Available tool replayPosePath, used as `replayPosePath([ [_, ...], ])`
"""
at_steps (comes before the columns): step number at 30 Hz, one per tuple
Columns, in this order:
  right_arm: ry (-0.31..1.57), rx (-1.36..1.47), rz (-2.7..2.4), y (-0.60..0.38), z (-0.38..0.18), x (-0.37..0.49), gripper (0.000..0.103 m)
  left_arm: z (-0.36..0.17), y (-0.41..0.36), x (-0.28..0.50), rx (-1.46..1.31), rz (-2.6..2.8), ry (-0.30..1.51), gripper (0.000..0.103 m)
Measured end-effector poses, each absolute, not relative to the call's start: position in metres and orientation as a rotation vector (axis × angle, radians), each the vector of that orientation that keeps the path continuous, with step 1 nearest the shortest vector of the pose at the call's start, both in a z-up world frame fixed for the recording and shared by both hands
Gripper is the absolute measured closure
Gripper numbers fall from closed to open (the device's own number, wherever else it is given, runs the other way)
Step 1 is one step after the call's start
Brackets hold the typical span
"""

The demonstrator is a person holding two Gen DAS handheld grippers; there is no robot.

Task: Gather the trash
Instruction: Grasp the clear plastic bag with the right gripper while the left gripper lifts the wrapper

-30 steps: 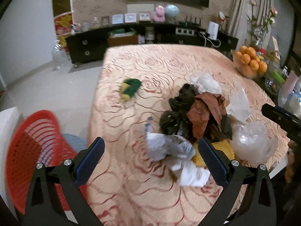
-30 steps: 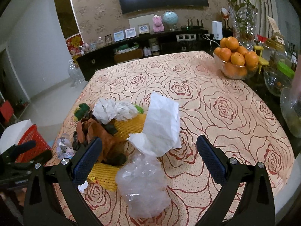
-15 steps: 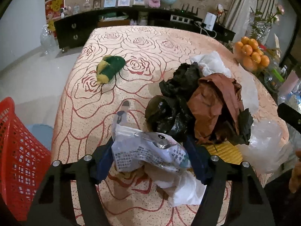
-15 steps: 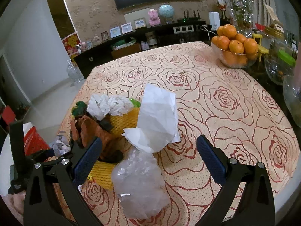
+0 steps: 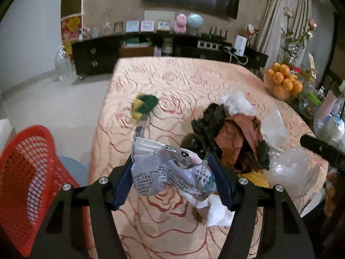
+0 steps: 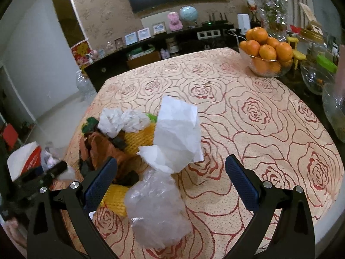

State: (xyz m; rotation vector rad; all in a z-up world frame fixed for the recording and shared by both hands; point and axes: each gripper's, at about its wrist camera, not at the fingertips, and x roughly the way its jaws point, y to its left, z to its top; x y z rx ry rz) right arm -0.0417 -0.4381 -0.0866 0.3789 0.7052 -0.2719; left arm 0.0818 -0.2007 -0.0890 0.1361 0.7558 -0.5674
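Left wrist view: left claw (image 5: 172, 180) is gripping a crumpled printed plastic wrapper with a cartoon animal (image 5: 172, 170), raised off the rose-patterned counter (image 5: 183, 82). Judging by this, the pick step is done and the carry to the red mesh plastic basket (image 5: 28, 185) is in hand. Basket is sitting on the floor left of the counter, below its left edge, so the next move calls for swinging left past that edge and lowering over the basket mouth before releasing. Floor room left of the counter looks open. Main trash pile, black and brown crumpled bags (image 5: 232, 138), is lying right of the wrapper; white tissue wad (image 5: 215, 211) is on the counter just below the claw; green-yellow scrap (image 5: 144, 104) is lying apart, farther along the counter. Part of the right claw is showing at the right edge.

Right wrist view: right claw (image 6: 171, 185) is gaping wide and carrying nothing, hovering over a clear crumpled plastic bag (image 6: 155, 209) near the counter's front edge. White crumpled paper sheet (image 6: 176, 138) is standing just behind it, yellow foam net (image 6: 138, 138) beside. Glass bowl of oranges (image 6: 267, 58) is well apart at the counter's far right. Plenty of bare counter right of the pile.
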Motion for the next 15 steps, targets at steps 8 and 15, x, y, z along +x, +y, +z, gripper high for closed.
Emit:
replayPosePath([
  [8,0.82,0.33,-0.233,-0.416,-0.112,-0.036,0.006,-0.081,-0.187,0.086,0.122,-0.542,0.742,0.039],
  [15,0.864,0.314,-0.227,-0.413,-0.121,-0.029,0.038,-0.075,-0.176,0.084,0.098,-0.535,0.725,0.039],
])
